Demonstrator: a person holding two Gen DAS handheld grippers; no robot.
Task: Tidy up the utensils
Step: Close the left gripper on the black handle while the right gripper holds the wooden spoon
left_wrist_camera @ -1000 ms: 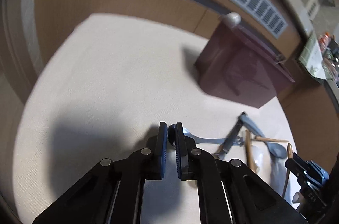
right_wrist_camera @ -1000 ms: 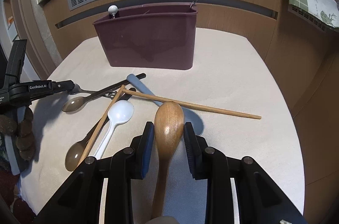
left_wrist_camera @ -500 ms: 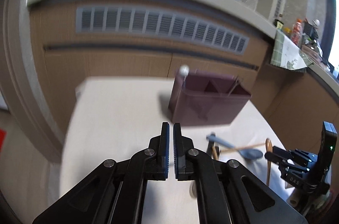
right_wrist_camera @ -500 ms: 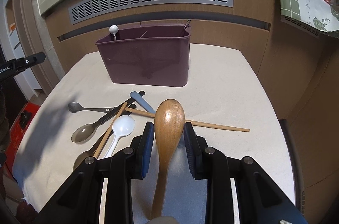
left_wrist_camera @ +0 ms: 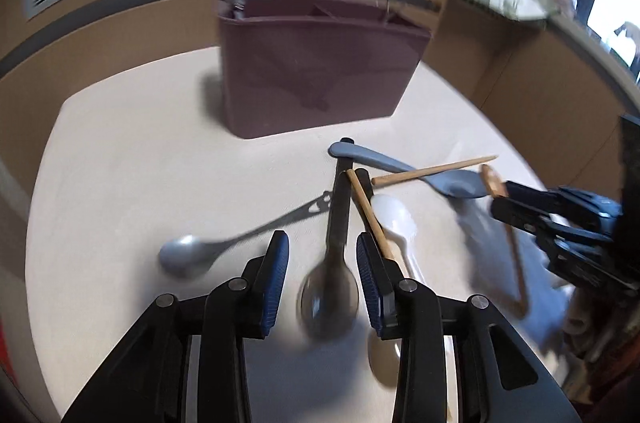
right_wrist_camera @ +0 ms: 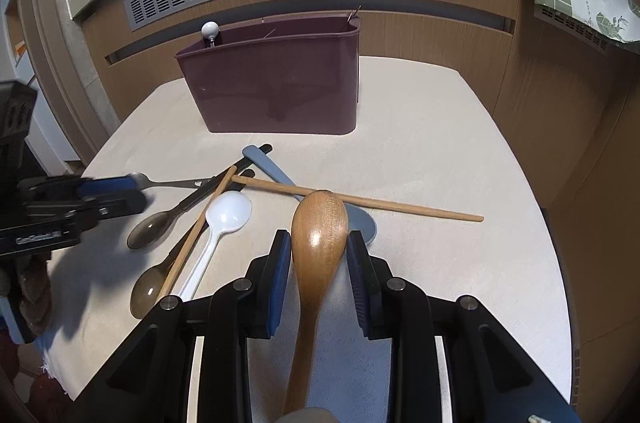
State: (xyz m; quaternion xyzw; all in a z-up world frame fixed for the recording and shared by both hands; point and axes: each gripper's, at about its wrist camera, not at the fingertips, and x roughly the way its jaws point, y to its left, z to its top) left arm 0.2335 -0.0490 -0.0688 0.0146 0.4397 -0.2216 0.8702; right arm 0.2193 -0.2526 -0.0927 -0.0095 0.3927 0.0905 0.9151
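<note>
The maroon utensil caddy [right_wrist_camera: 276, 91] stands upright at the far side of the cloth-covered table [right_wrist_camera: 440, 127] and serves as the reference point. A white-knobbed utensil [right_wrist_camera: 209, 31] rises from its left end.

In front of the caddy and to its left, the left gripper [left_wrist_camera: 322, 271] hangs over the loose utensils. Its jaws have just been opening and stand apart; the bowl of a smoked translucent spoon [left_wrist_camera: 330, 297] shows between them, blurred, and the pads do not press on it. A metal spoon [left_wrist_camera: 186, 255] lies just left of that gripper.

Directly in front of the caddy lie a white plastic spoon [right_wrist_camera: 228, 213], a second smoked spoon [right_wrist_camera: 146, 293], a grey-blue spoon [right_wrist_camera: 264, 163] and two wooden chopsticks [right_wrist_camera: 360, 201], crossing one another in a heap.

In front of the caddy, nearest the camera, the right gripper [right_wrist_camera: 318, 243] has its jaws clamped on a wooden spoon [right_wrist_camera: 318, 223], bowl pointing toward the caddy, handle running back between the fingers.
</note>
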